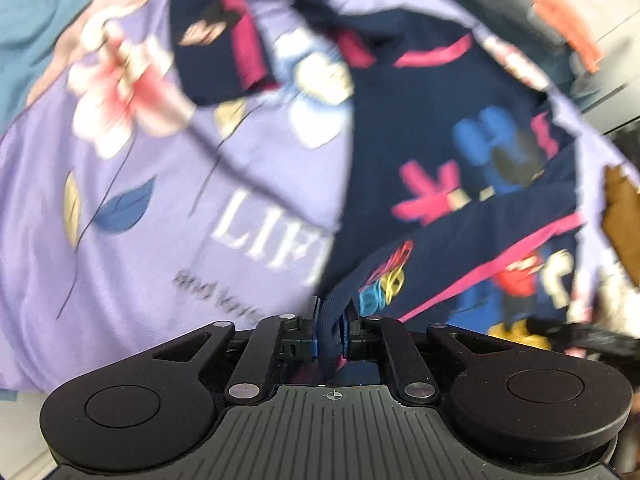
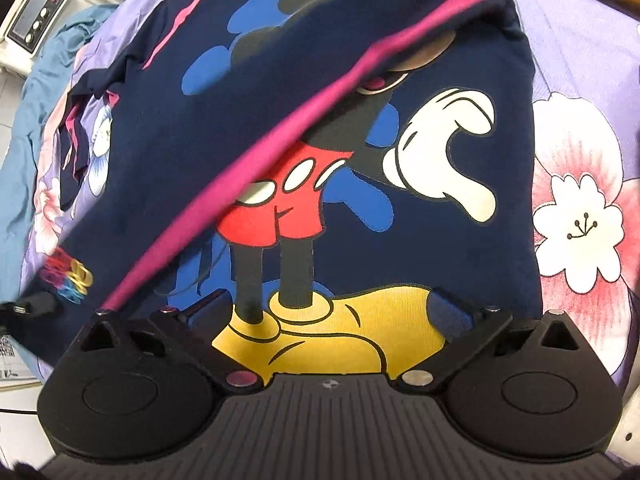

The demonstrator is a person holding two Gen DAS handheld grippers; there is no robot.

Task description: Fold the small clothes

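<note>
Underneath everything lies a lilac cotton bedsheet printed with pink and white flowers (image 2: 576, 208), which serves as the working surface and also carries white lettering (image 1: 272, 236) in the left wrist view. A teal blanket (image 2: 24, 128) borders the sheet on one side, and a cream control box with round buttons (image 2: 34, 20) sits beyond it at the upper left of the right wrist view. Spread on the sheet is the navy blue child's sweatshirt with magenta stripes and a cartoon mouse print (image 2: 400, 184), one sleeve folded diagonally across the chest. The left gripper (image 1: 333, 328) pinches a fold of that navy fabric between its blue pads, the cloth rising from the garment into the closed jaws. The right gripper (image 2: 328, 314) stands with its jaws spread wide over the yellow shoes of the print, nothing between the fingers (image 2: 452, 316). Much of the left wrist view is smeared by motion blur (the smaller dark script under the white lettering cannot be read), and an orange shape (image 1: 568, 28) and a brown object (image 1: 624, 216) at its right edge are too blurred and cut off to identify. The sweatshirt's collar runs out of the right wrist view at the top.
</note>
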